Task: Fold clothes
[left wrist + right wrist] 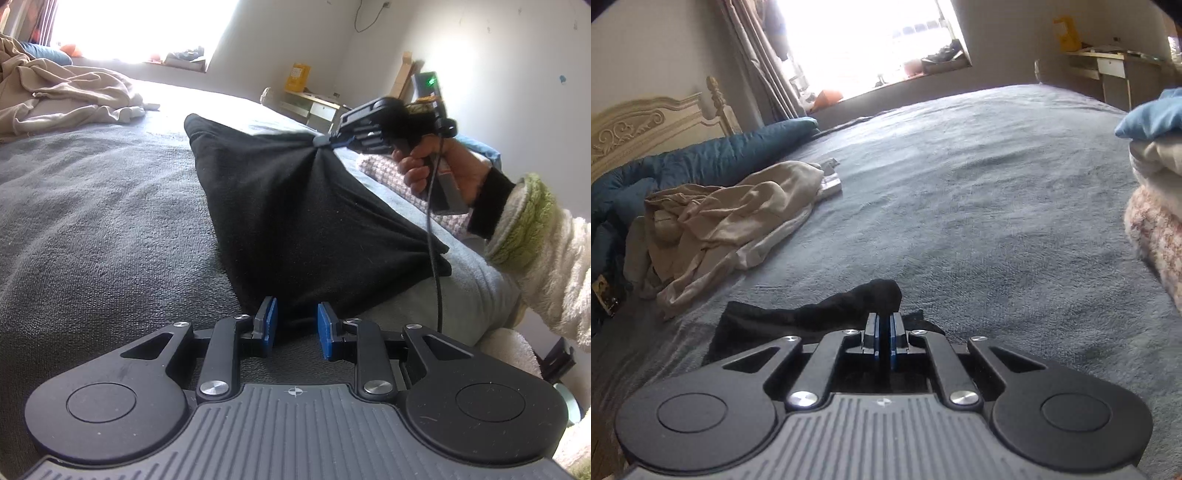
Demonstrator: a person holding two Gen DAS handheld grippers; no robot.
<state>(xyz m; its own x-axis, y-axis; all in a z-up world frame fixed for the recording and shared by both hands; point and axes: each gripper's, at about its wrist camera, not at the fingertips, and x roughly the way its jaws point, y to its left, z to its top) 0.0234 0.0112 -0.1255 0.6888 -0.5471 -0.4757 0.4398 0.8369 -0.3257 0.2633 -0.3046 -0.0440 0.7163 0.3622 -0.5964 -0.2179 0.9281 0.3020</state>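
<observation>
the black garment (295,206) lies on the grey bed cover (92,221), one edge pulled up into a peak. your right gripper (322,141) is clenched on that peak, mid-fold by the look of it. your left gripper (295,325) stands partly open at the near edge, cloth between the pads (269,317) but not visibly pinched. next, carry the lifted edge across. beige clothes (731,218) wait beyond.

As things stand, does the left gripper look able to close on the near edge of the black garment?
Probably yes. The left gripper has its jaws apart with the black garment reaching right up between them, nothing in between. The right gripper pinches the cloth farther off, clear of that edge.
</observation>
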